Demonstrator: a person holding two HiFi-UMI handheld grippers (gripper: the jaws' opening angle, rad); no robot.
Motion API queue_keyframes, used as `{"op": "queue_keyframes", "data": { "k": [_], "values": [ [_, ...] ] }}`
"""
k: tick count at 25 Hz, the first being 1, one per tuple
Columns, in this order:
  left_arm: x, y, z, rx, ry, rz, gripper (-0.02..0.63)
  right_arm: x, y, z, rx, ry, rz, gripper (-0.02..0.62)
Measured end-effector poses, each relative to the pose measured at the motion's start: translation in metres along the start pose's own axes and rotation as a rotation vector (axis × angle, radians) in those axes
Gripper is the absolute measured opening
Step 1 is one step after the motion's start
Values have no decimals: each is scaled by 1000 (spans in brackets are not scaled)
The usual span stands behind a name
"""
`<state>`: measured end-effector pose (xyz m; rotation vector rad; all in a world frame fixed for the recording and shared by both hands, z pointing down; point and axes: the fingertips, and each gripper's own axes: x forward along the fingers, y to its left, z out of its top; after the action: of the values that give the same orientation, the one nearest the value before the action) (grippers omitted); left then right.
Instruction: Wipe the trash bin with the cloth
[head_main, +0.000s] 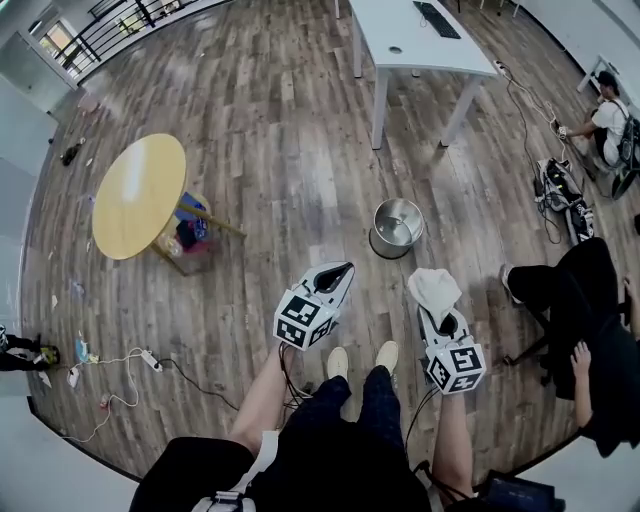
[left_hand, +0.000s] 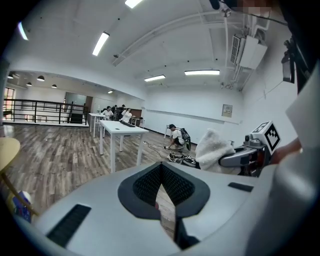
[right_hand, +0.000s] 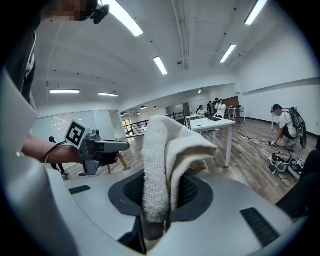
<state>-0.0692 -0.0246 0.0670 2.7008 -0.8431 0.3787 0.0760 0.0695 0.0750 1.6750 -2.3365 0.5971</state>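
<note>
Head view looks down on the trash bin (head_main: 397, 227), a round metal pail standing upright on the wooden floor (head_main: 280, 130), ahead of the person's pale shoes (head_main: 361, 360) and apart from both tools. The right tool (head_main: 446, 322) is clamped on the cloth (head_main: 434, 289), a white towel bunched above its jaws. In the right gripper view the folded cloth stands up between the jaws and blocks the middle of that picture. The left tool (head_main: 338, 272) is held level beside it, its jaw tips together with nothing between them. To the left of the bin stands a round yellow surface (head_main: 140, 195) on slanted legs, with a small box of coloured things (head_main: 189, 238) under its edge. Farther off is a long white surface (head_main: 420, 40) carrying a dark keyboard (head_main: 437, 19). Close by the right tool a seated person in dark clothes (head_main: 580, 310) fills the right edge. Beyond, another person (head_main: 605, 118) crouches near bags (head_main: 562, 192) and a cable (head_main: 530, 115) lying on the floor. More cables (head_main: 130, 365) trail along the floor at lower left.
</note>
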Motion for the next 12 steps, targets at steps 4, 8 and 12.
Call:
{"op": "queue_keyframes", "data": {
  "k": [4, 8, 12],
  "values": [
    [25, 2, -4, -22, 2, 14, 0, 16, -26, -5, -3, 24, 11, 83],
    [53, 3, -22, -6, 28, 13, 0, 30, -50, -22, -7, 37, 26, 83],
    [82, 9, -44, 27, 43, 5, 0, 54, -73, -46, -31, 55, 34, 84]
  ]
}}
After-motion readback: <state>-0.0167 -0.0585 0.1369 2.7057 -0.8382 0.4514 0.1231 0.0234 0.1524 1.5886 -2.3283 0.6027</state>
